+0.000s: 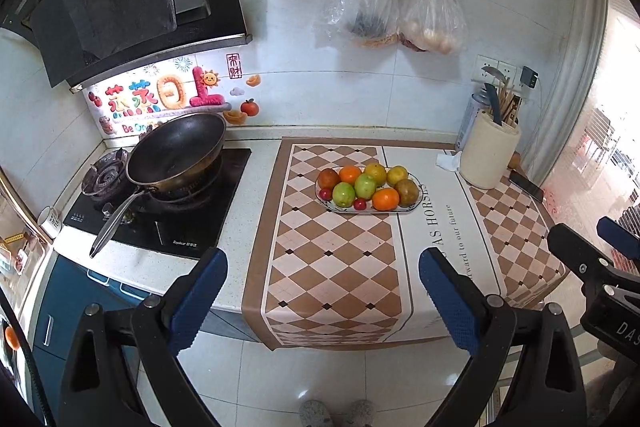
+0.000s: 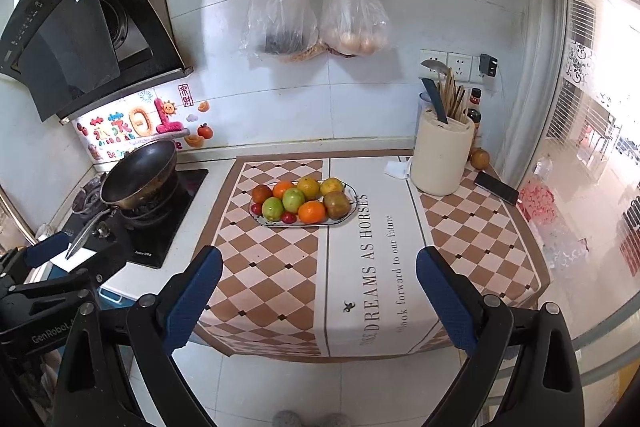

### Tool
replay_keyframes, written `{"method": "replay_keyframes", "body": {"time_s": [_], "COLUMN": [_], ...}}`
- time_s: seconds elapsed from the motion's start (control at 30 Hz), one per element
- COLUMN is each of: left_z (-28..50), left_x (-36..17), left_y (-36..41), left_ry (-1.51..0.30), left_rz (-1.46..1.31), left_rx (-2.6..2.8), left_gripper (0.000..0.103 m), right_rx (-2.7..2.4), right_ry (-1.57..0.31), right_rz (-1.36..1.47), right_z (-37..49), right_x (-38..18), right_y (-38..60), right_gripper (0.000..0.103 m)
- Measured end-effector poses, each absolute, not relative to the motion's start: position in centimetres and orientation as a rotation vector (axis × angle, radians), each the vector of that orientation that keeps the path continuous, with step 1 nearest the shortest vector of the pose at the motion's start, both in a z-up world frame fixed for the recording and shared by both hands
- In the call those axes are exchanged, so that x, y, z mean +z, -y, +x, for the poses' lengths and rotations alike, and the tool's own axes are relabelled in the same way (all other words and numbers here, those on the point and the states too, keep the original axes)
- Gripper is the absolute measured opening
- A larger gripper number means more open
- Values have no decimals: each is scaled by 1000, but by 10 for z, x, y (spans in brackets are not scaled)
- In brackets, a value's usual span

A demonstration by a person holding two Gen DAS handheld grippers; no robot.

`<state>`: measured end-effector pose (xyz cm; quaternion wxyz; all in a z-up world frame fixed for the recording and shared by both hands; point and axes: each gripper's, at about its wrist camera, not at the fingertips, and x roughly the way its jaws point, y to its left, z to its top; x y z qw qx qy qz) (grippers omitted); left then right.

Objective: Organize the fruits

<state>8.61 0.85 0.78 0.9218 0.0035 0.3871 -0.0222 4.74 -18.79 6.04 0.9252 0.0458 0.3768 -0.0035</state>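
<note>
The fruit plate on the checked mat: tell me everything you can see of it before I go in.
The fruit plate is a shallow oval white dish with a dark patterned rim, ceramic by its look. It lies flat on the checked mat, right of the stove. It is piled full: oranges, two green fruits, brownish-red ones and two small red ones at the front. Both grippers are open and well short of it; nothing else touches it.

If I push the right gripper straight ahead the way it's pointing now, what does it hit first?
Probably nothing solid right away: the right gripper, open, points over the checkered mat toward the fruit plate. The plate looks like first contact, though depth is unclear.
</note>
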Motion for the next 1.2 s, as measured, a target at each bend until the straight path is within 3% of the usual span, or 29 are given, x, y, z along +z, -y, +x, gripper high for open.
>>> {"method": "replay_keyframes", "body": {"time_s": [1.2], "left_z": [225], "left_x": [-62], "left_y": [-5], "left_ry": [-929], "left_rz": [23], "left_rx": [20], "left_gripper": [98], "right_rx": [-62], "right_ry": [-912], "right_rz": [81], "right_z": [208], "right_x": [-33], "right_y": [202], "right_gripper": [100]}}
